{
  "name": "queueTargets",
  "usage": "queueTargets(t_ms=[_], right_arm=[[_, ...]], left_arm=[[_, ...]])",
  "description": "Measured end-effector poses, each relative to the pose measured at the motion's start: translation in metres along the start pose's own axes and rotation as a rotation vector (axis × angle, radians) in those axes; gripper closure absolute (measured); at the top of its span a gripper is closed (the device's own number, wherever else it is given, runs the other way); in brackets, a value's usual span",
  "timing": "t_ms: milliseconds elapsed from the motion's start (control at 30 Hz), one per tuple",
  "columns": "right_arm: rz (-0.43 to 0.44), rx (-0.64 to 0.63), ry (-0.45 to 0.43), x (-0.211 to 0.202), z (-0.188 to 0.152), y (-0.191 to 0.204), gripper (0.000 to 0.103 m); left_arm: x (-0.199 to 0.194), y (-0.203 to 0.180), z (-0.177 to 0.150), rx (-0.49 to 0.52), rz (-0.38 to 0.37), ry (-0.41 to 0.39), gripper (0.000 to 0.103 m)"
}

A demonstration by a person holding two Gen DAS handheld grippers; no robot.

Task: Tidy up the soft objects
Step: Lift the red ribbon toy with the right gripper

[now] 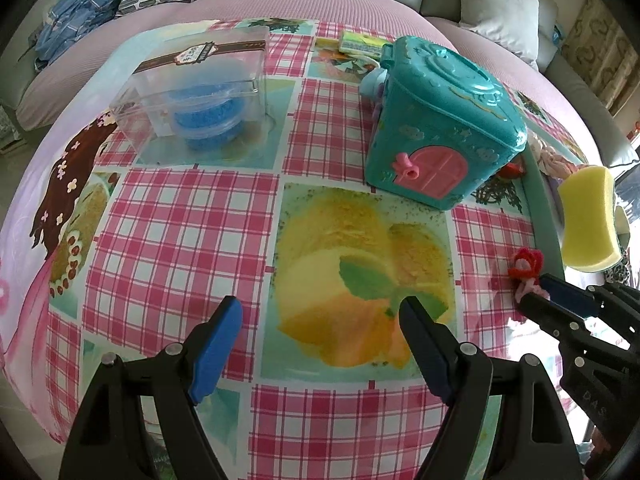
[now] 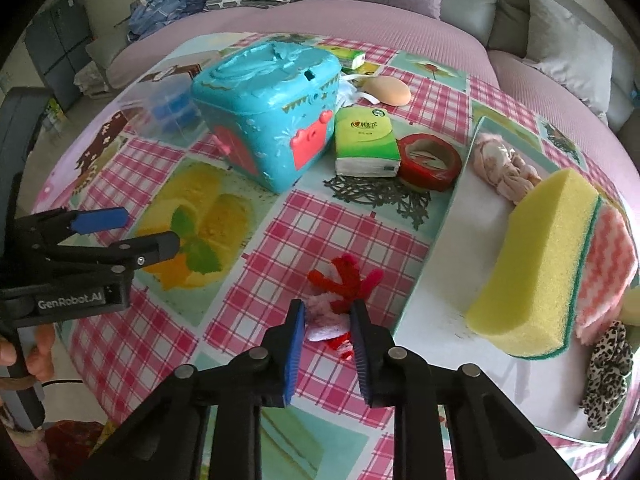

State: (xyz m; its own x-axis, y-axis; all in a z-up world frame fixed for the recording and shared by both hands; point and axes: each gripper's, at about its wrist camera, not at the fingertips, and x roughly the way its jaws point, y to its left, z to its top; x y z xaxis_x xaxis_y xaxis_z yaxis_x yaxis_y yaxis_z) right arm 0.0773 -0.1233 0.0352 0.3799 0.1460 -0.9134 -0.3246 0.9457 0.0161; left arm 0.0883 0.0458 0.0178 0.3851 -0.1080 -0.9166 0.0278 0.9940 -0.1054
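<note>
Pipe-cleaner toy (image 2: pixel 343 280) pinched by right claw (image 2: pixel 328 332), angled down; left claw (image 1: pixel 320 316) wide, empty.

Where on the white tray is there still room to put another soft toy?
The white tray is bare along its near-left part, between the yellow sponge and the rim beside the right gripper. Its far end holds a pink knotted cloth, and the right side is crowded with the pink cloth and the leopard scrunchie.

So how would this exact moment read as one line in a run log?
right hand-held gripper: closing around pink-and-red fuzzy toy | left hand-held gripper: open, empty | tray: sponge inside
</note>
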Motion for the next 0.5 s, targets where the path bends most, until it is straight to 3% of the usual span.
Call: queueTargets(t_ms=[500], right_arm=[[-0.005,0.01,-0.018,-0.0057,0.0012,-0.0059,0.085]], left_arm=[[-0.0072,0.0008,0.0033,-0.002,-0.011,-0.015,0.022]])
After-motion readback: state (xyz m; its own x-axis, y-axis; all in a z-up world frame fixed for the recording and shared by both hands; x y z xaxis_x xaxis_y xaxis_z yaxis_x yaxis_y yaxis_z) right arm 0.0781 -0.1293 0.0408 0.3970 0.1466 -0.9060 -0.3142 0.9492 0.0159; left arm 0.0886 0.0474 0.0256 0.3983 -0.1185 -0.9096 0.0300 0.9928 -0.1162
